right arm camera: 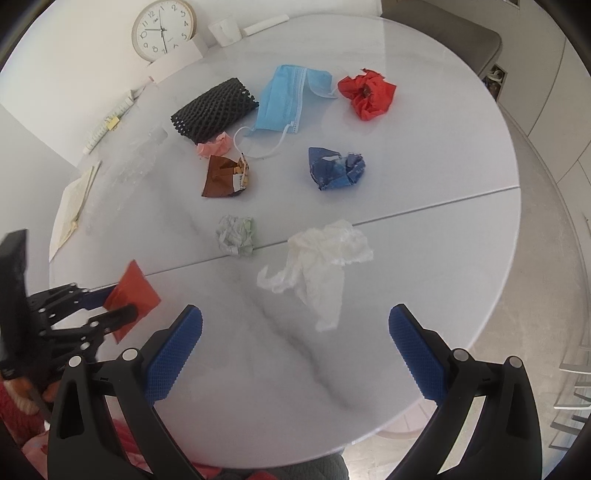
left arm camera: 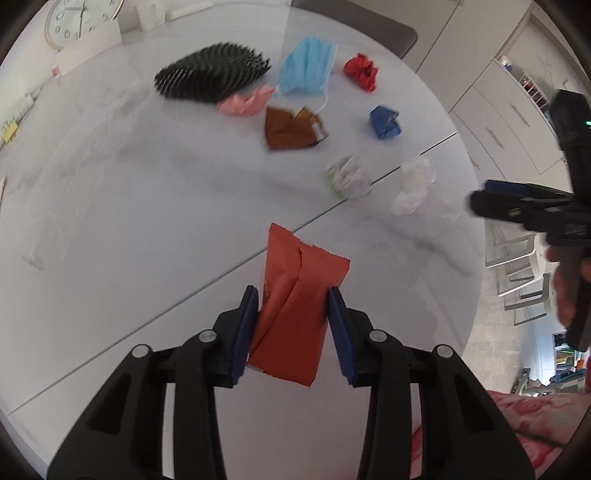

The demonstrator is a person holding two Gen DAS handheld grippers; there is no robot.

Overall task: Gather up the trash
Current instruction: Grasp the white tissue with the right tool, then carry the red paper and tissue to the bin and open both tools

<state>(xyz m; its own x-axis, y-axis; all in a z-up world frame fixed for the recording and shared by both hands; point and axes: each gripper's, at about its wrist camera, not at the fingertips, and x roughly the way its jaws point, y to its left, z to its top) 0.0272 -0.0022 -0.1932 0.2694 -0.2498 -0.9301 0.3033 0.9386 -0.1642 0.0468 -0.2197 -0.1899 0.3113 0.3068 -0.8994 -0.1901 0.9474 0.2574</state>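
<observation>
Left gripper (left arm camera: 291, 299): jaws clamped on a flat orange-red foil snack wrapper (left arm camera: 295, 295), held clear above the near half of the round white marble-look worktop (left arm camera: 129, 221). Right gripper (right arm camera: 295, 332): jaws spread wide, nothing between them, hovering over the near edge of the worktop just short of the crumpled white plastic bag (right arm camera: 317, 258).

Progress, my read: early. One piece in hand, and I see no bin or bag to drop it into in either view. Everything else is on the worktop, untouched.

Count left on the worktop, eight pieces, one of each:
- black foam fruit net (right arm camera: 212, 110)
- light blue surgical mask (right arm camera: 286, 98)
- crumpled red paper (right arm camera: 367, 94)
- small pink crumpled paper (right arm camera: 216, 147), touching the net
- brown torn snack packet (right arm camera: 223, 176), just beside the pink paper
- crumpled dark blue wrapper (right arm camera: 336, 168)
- grey-green crumpled paper ball (right arm camera: 236, 234), at the worktop seam
- the white plastic bag, across the seam on the near side

Not trash, I judge: round white wall clock (right arm camera: 162, 31) at the far edge, papers (right arm camera: 75, 201) at the left edge.

Closest pick for the free gripper is the white bag.
</observation>
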